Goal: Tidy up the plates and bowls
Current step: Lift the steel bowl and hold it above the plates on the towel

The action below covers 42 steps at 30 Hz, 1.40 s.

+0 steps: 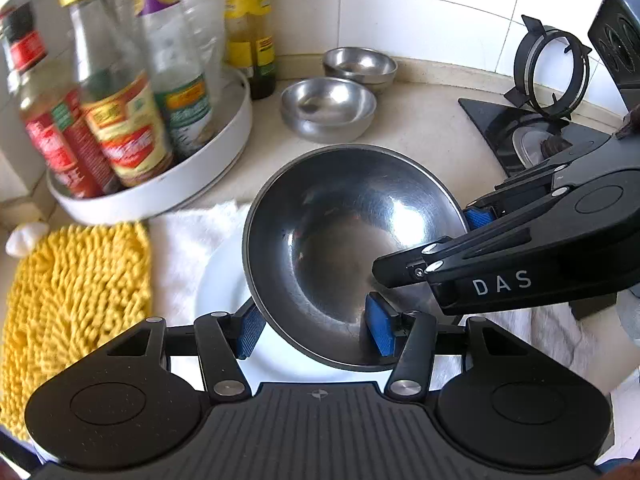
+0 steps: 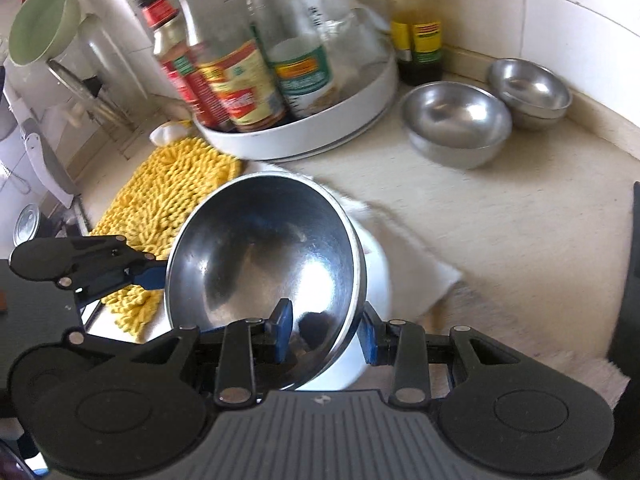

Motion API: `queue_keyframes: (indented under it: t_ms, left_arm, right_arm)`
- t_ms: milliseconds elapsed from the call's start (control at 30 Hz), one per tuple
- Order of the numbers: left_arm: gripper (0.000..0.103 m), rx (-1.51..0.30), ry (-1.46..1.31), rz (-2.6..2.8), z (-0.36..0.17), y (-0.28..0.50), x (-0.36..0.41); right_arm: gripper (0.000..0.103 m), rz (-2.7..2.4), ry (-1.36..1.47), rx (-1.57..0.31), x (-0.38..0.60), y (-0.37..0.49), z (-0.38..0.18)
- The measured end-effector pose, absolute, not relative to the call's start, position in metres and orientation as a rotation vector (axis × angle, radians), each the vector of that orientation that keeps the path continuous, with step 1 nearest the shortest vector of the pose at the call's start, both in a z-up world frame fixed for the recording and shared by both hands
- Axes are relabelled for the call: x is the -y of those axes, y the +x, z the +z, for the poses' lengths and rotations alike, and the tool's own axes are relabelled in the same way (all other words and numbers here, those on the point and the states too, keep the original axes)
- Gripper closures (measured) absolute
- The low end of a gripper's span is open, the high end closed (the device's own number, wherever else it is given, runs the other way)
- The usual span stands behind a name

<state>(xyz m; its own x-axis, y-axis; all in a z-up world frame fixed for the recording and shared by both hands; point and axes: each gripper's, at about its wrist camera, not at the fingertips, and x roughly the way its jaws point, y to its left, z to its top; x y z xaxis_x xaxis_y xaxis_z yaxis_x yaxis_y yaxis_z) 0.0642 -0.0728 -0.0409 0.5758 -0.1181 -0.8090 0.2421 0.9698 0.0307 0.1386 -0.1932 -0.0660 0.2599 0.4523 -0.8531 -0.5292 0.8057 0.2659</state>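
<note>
steel bowl [image 2: 264, 256] clamped by right gripper [image 2: 324, 334] over white plate [image 2: 374, 280]

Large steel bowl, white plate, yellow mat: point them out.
Large steel bowl [image 1: 344, 240]: left wrist view, inner wall.
White plate [image 1: 224, 284]: left wrist view, bare rim left of bowl.
Yellow mat [image 1: 76, 296]: left wrist view, middle.

Both cameras are sitting close above the big steel bowl [image 1: 352, 248] [image 2: 264, 256], looking steeply down along their own fingers. The left view is facing it from the near side, the right view seemingly from its right. Both are sharing the bowl, the white bottle tray [image 1: 160, 188] [image 2: 320, 136] behind it, and the yellow mat [image 1: 76, 304] [image 2: 168, 204] to its left.
</note>
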Motion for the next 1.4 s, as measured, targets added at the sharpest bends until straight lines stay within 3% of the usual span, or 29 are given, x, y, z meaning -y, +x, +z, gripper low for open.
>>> queue_keyframes:
  t_ms: [333,1000,1400]
  left_arm:
    - [0.042,-0.927,0.145,-0.254,-0.041,0.039,0.037]
    - [0.041,-0.959,0.22,-0.37,-0.063,0.049,0.037]
    - [0.04,-0.923,0.219,-0.395,-0.052,0.06,0.037]
  right_arm:
    - [0.047,0.629,-0.088,-1.131,0.166,0.108,-0.066]
    - [0.047,0.492,-0.031,-1.195,0.168,0.102,-0.088]
    - [0.047,0.475,-0.012,-1.159,0.175,0.108,-0.072]
